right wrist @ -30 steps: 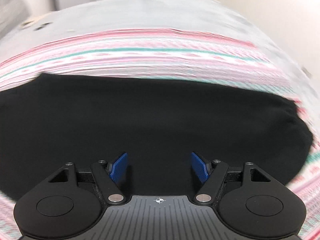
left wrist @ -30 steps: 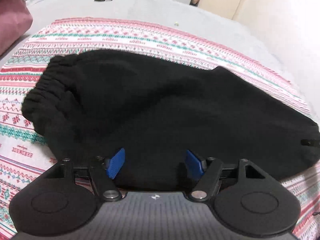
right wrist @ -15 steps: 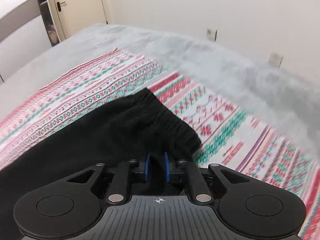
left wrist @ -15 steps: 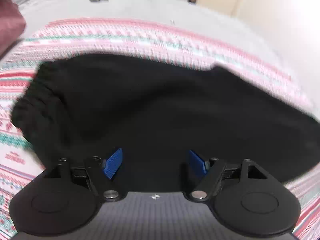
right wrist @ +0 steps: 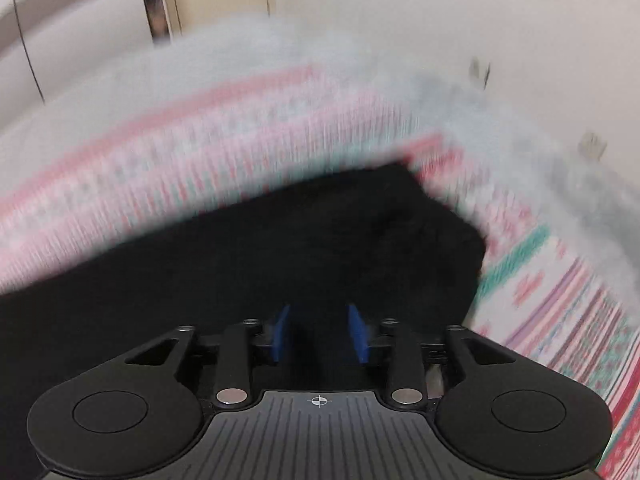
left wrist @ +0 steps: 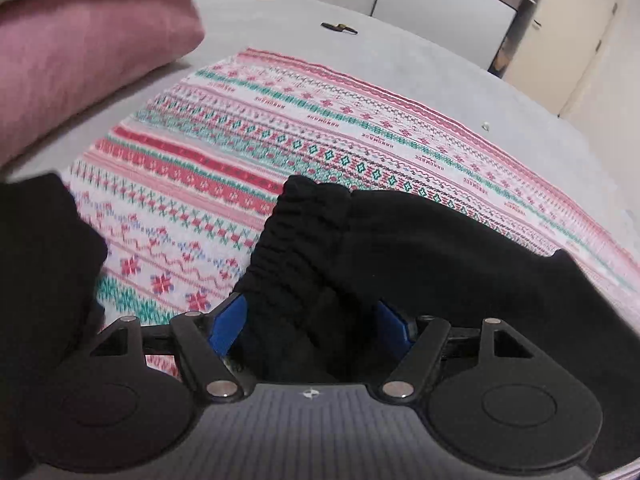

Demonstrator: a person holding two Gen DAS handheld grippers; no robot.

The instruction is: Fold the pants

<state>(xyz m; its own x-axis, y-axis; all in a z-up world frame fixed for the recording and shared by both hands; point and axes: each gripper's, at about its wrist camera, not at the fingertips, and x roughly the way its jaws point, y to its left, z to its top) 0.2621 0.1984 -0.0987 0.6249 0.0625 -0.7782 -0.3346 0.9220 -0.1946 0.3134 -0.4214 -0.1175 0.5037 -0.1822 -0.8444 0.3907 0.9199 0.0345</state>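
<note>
The black pants [left wrist: 420, 256] are lying on a patterned blanket [left wrist: 280, 140] with red, pink and green stripes, which is spread over a grey bed [left wrist: 280, 28]. Their gathered elastic waistband [left wrist: 296, 240] runs right down between the blue fingers [left wrist: 228, 326] of the left gripper [left wrist: 310, 326], whose jaws are wide apart with the fabric bunched in the gap, not squeezed. The right wrist view is pretty blurry, but the right gripper [right wrist: 319, 334] shows its blue pads partly apart, sitting over black cloth [right wrist: 280, 248]; can't tell if they're actually pinching any of it. A pink pillow [left wrist: 80, 44] sits at the bed's far left, and a small dark object [left wrist: 339, 28] lies on the grey cover beyond the blanket.
</note>
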